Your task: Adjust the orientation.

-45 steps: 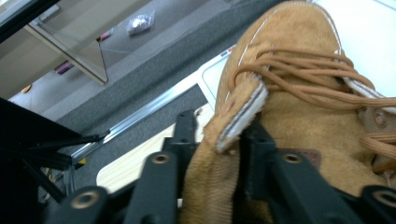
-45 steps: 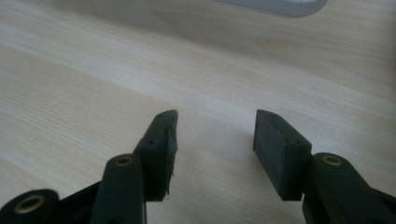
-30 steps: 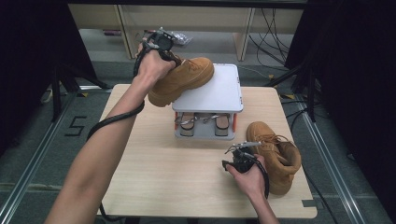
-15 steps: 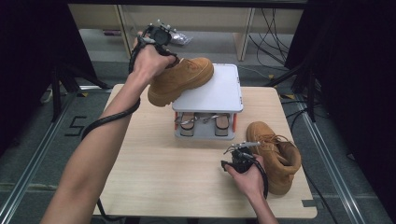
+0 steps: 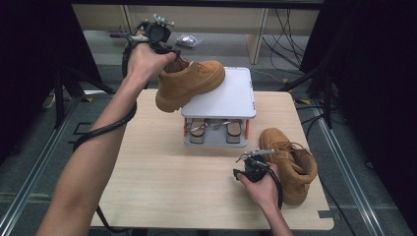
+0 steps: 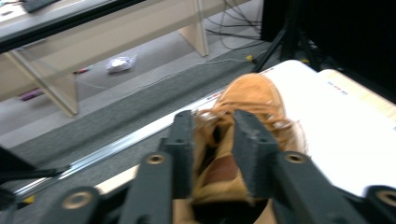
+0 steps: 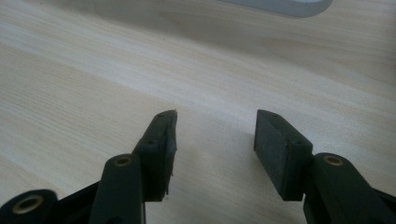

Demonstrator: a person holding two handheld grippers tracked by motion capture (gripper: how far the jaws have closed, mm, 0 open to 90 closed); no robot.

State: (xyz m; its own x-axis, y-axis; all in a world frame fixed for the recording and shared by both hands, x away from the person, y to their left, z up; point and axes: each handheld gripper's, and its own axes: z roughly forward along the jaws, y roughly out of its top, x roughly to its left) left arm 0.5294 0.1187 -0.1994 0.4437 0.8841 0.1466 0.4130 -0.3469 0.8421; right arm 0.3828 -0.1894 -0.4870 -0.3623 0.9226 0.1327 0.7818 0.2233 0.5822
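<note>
The left gripper holds a tan boot by its collar, lifted over the left edge of the white rack top at the far side of the table. The right gripper rests low over the wood, its jaws wide apart and empty, just beside a second boot at the near right.

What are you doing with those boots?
A person holds a gripper in each hand. The left gripper is clamped on the collar of a tan boot, held tilted in the air with its toe over the top of a small white shoe rack. A pair of sandals sits on the shelf below. The right gripper is open over the table, beside the other boot.
</note>
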